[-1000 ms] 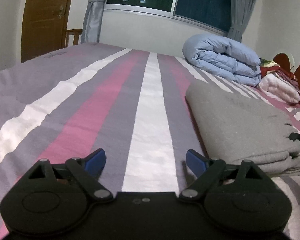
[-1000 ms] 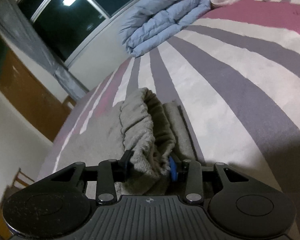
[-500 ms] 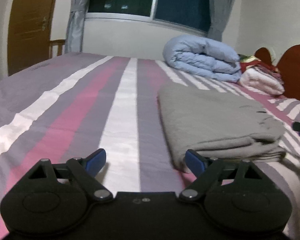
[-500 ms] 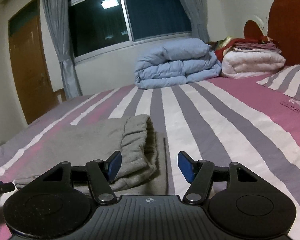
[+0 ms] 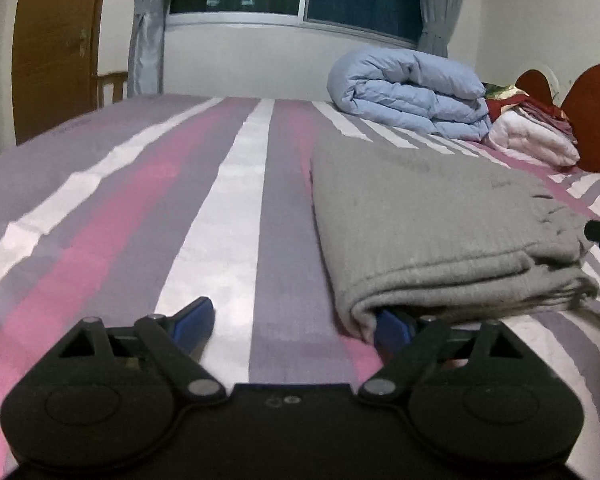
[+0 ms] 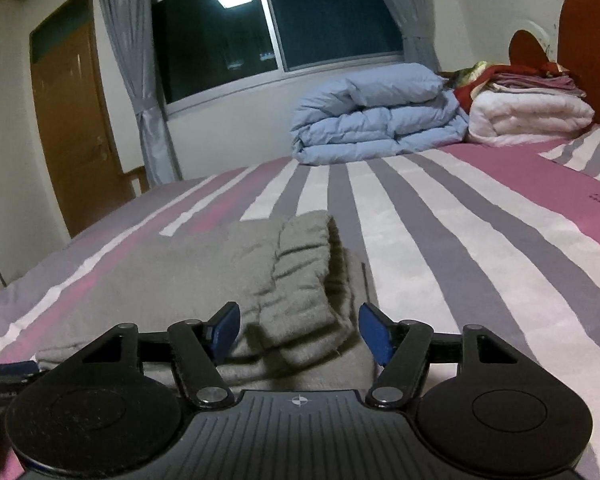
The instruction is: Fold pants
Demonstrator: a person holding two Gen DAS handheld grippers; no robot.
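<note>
The grey pants (image 5: 428,216) lie folded in a flat stack on the striped bed. In the left wrist view my left gripper (image 5: 296,320) is open and low over the bedsheet; its right fingertip (image 5: 392,326) sits at the near folded edge of the pants. In the right wrist view the pants (image 6: 228,276) lie with the gathered waistband (image 6: 304,264) on top. My right gripper (image 6: 298,334) is open, its jaws either side of the waistband end, holding nothing.
A rolled light-blue duvet (image 5: 408,92) lies at the far end of the bed (image 5: 228,200). White and red folded bedding (image 6: 528,108) is stacked by the wooden headboard (image 6: 588,28). A window with grey curtains and a wooden door (image 6: 72,128) stand behind.
My right gripper has let go of the waistband, opened and levelled out. My left gripper has moved closer to the pants' folded edge, staying open.
</note>
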